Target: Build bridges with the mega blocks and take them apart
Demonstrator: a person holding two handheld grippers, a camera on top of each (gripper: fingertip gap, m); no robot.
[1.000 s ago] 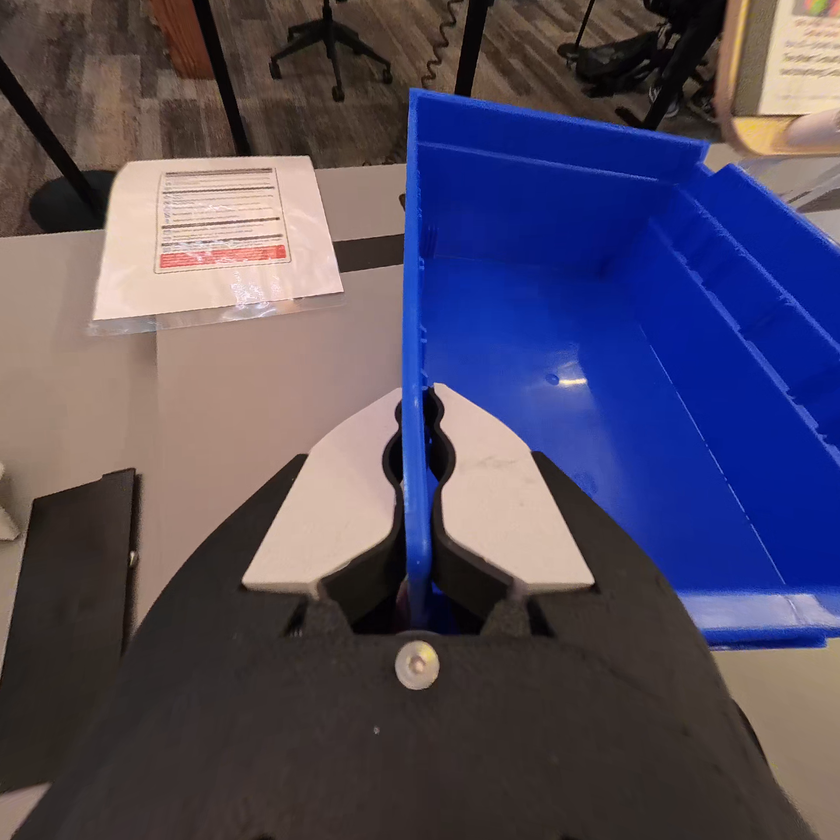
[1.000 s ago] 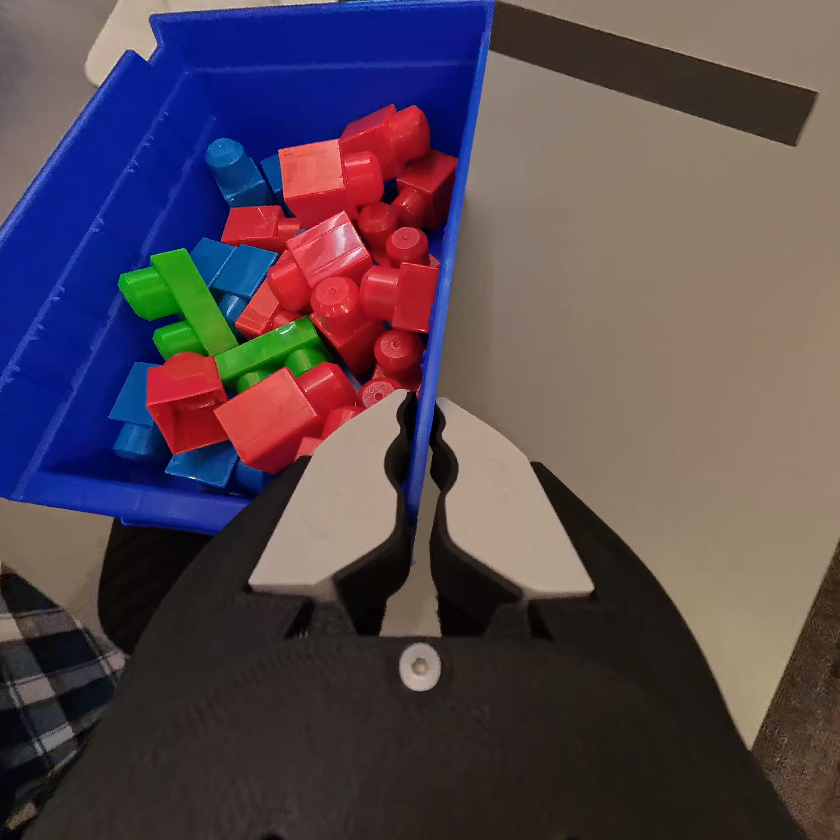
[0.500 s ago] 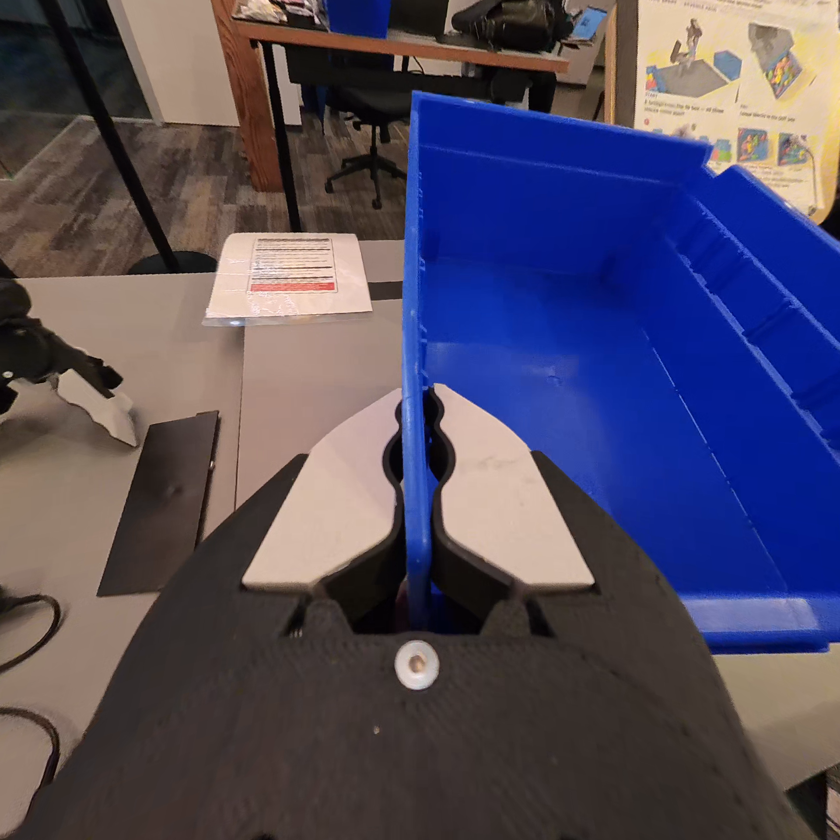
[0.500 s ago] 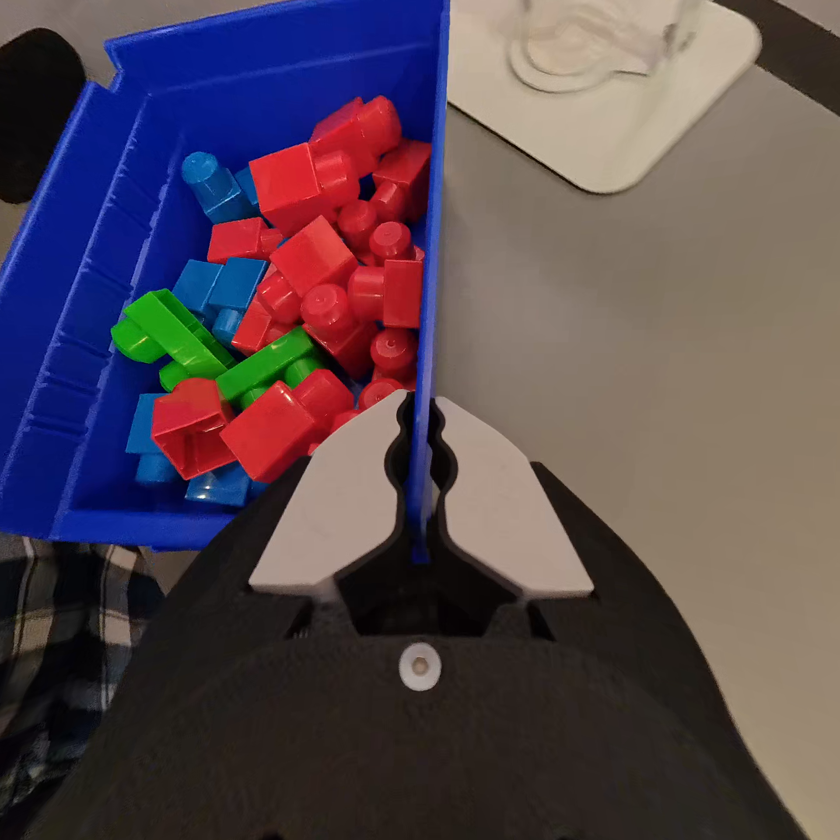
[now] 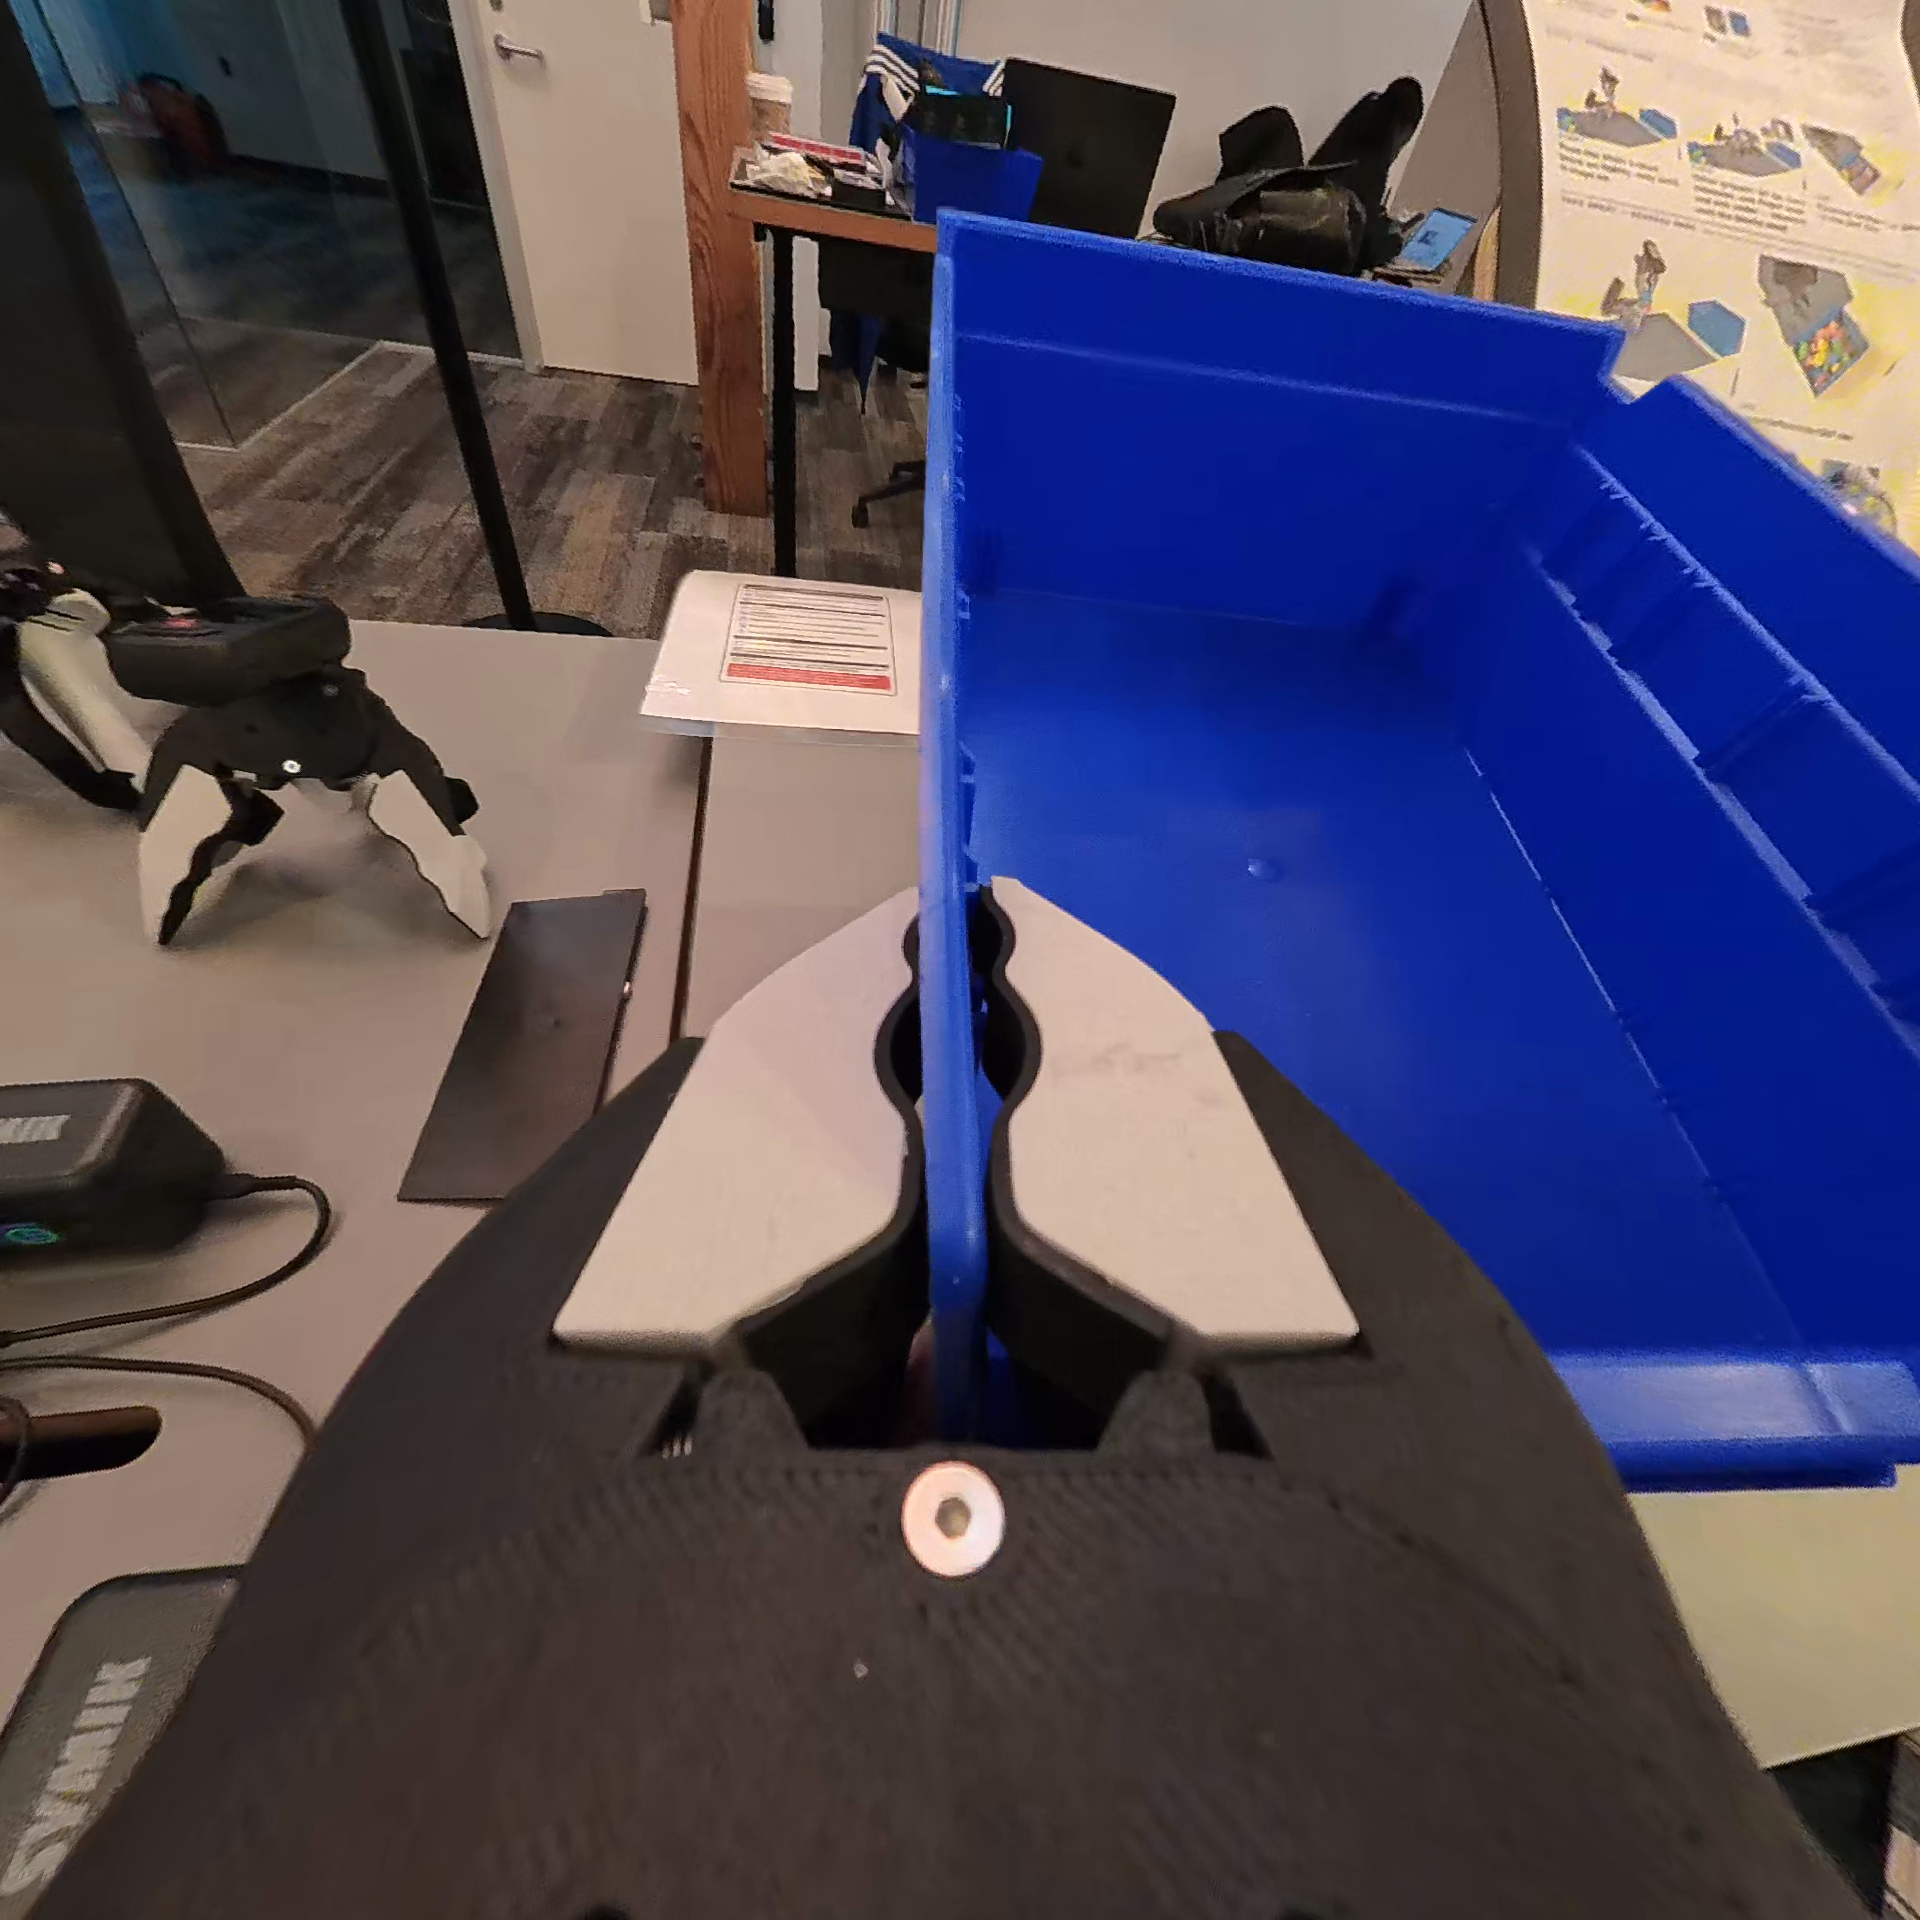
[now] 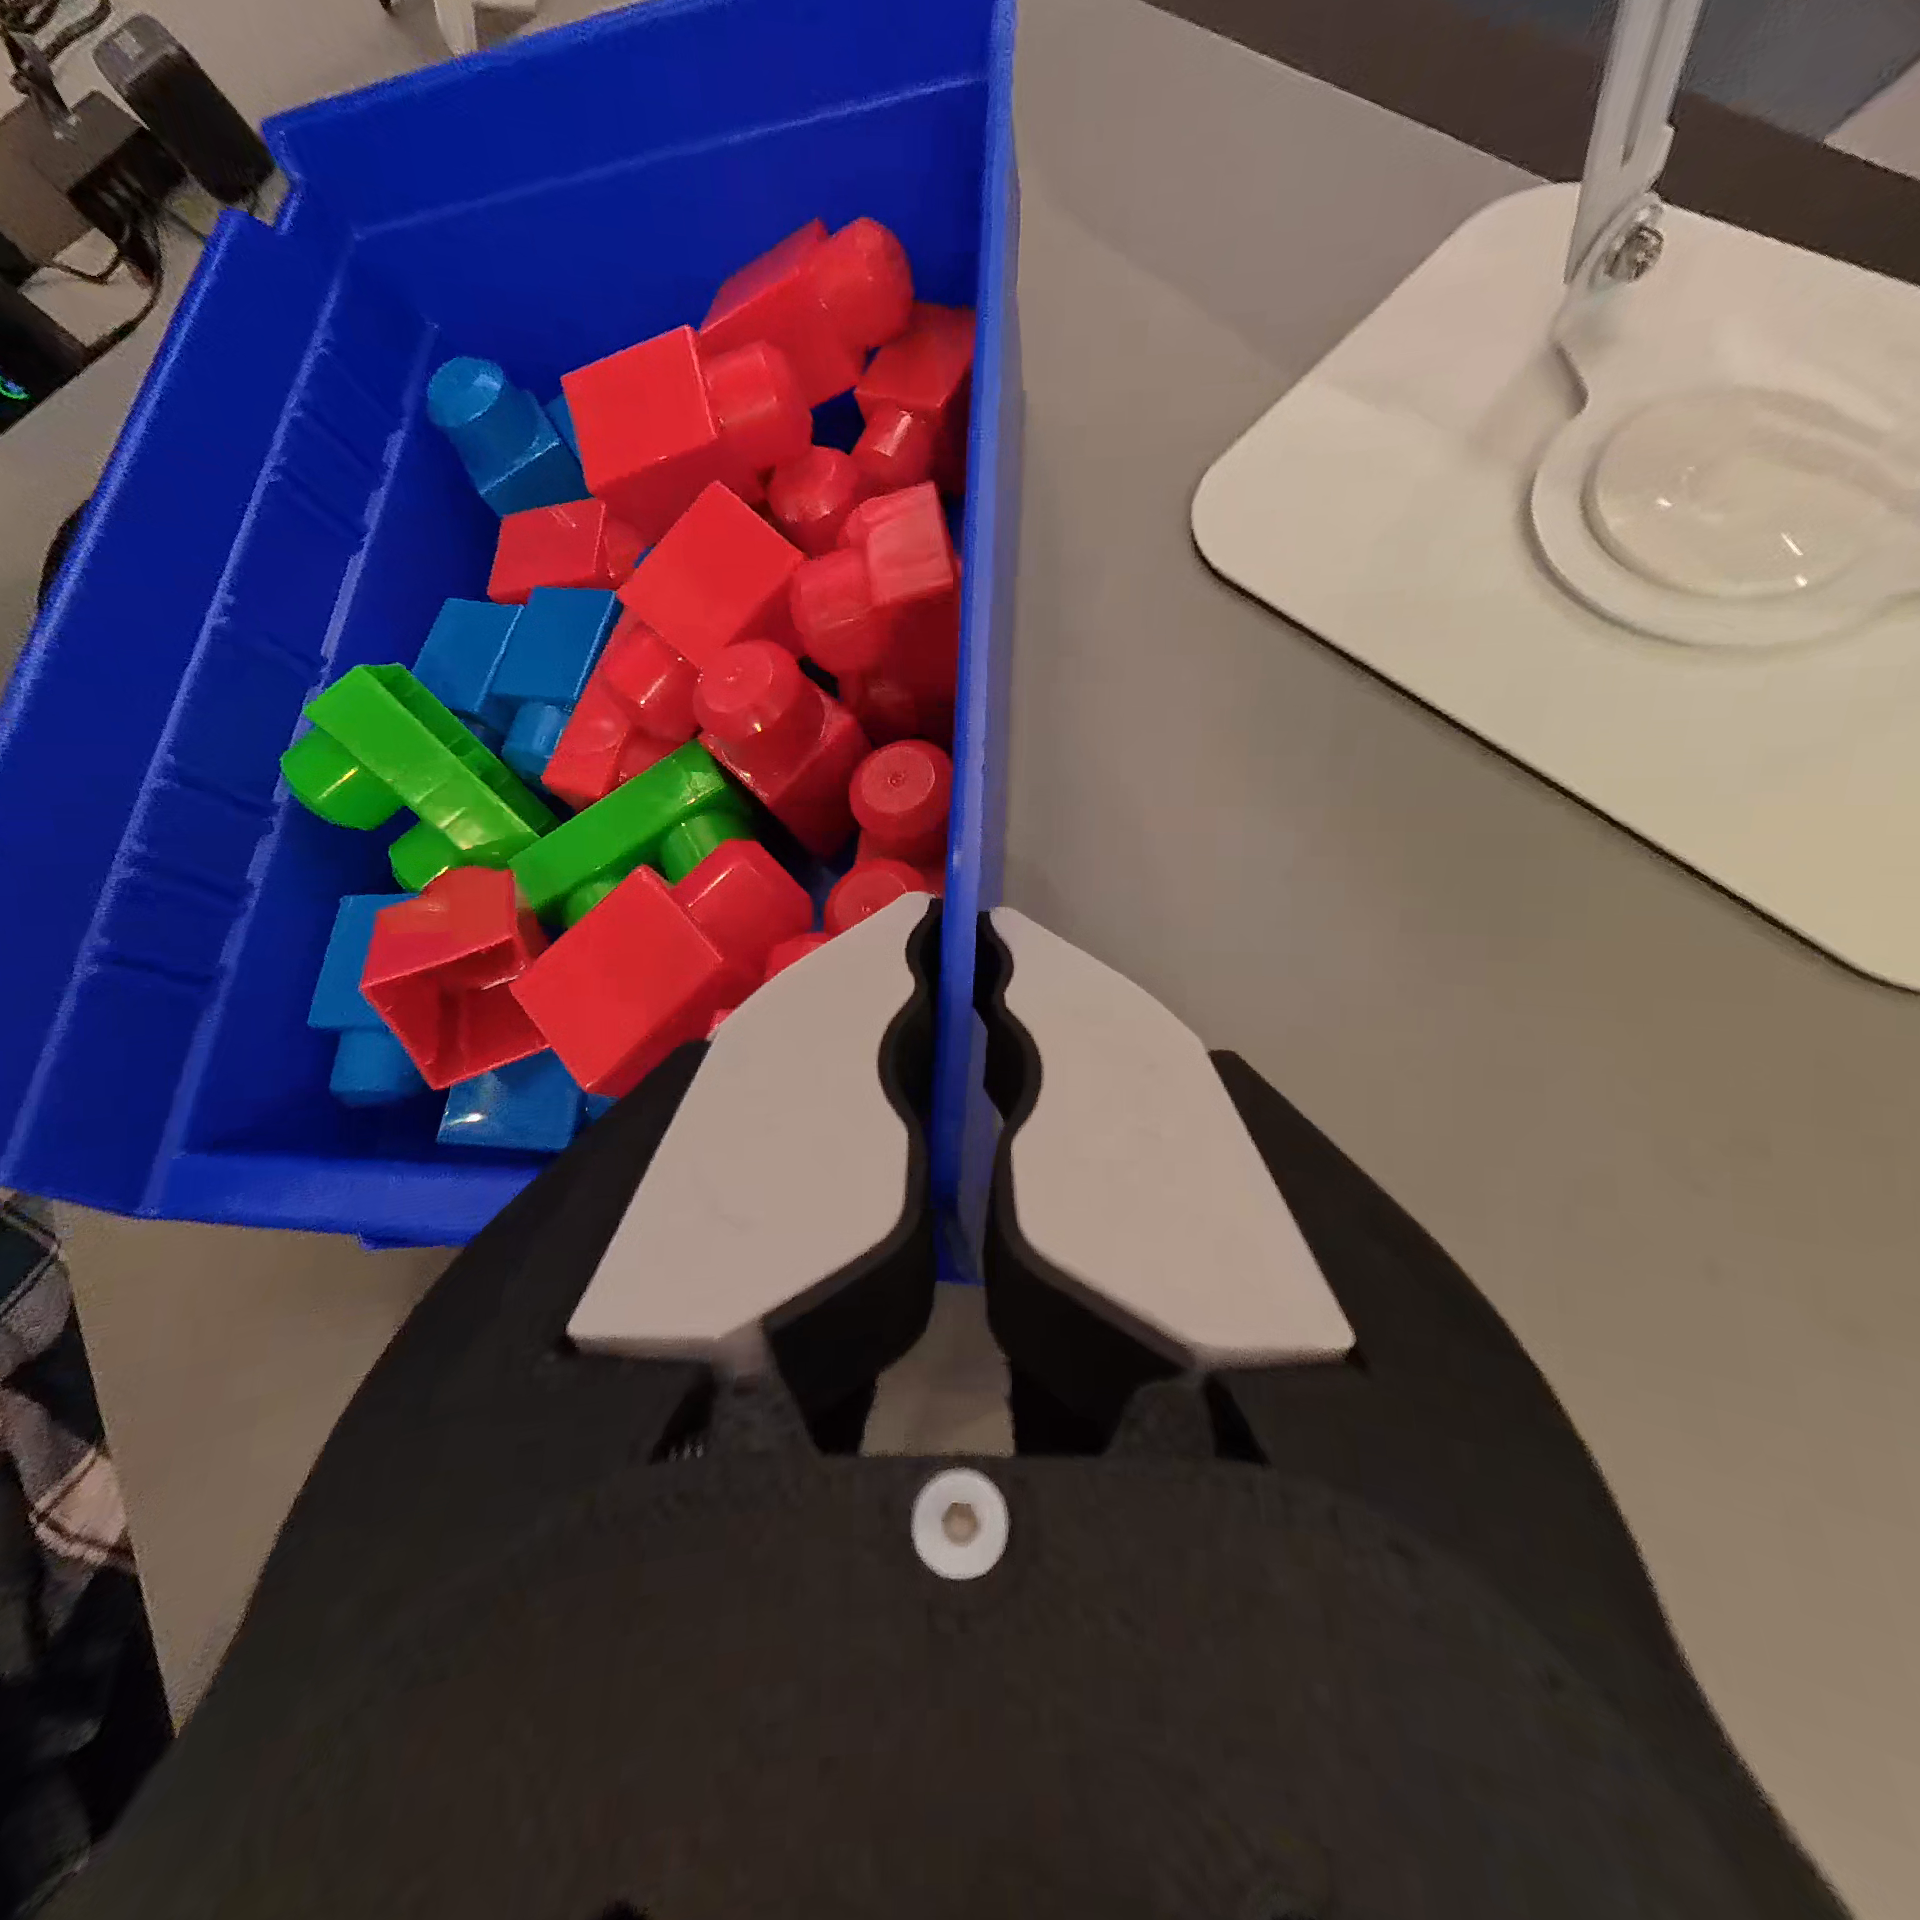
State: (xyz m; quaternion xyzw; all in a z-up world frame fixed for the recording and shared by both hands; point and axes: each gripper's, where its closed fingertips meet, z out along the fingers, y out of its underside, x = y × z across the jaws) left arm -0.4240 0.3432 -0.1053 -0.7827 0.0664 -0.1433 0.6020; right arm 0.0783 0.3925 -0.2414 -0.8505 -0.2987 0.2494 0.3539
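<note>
I am gripping the blue bin [image 5: 1351, 831] by its long walls, the left gripper [image 5: 951, 904] nearly closed with both pads pressing one wall, the right gripper [image 6: 961, 920] clamping the opposite wall [image 6: 982, 623] likewise. The mega blocks [image 6: 675, 675] are all lying loose and piled toward my right gripper's end of the tilted bin, so I am judging that no bridge is started and all building and dismantling is remaining.

From my station: grey tabletop [image 5: 312, 1018] in front. At eleven o'clock, glass partition [image 5: 260, 239] and dark wood-plank floor [image 5: 582, 457]; at twelve, wooden desk [image 5: 831, 218] and white door [image 5: 561, 177]. Light was warm.
</note>
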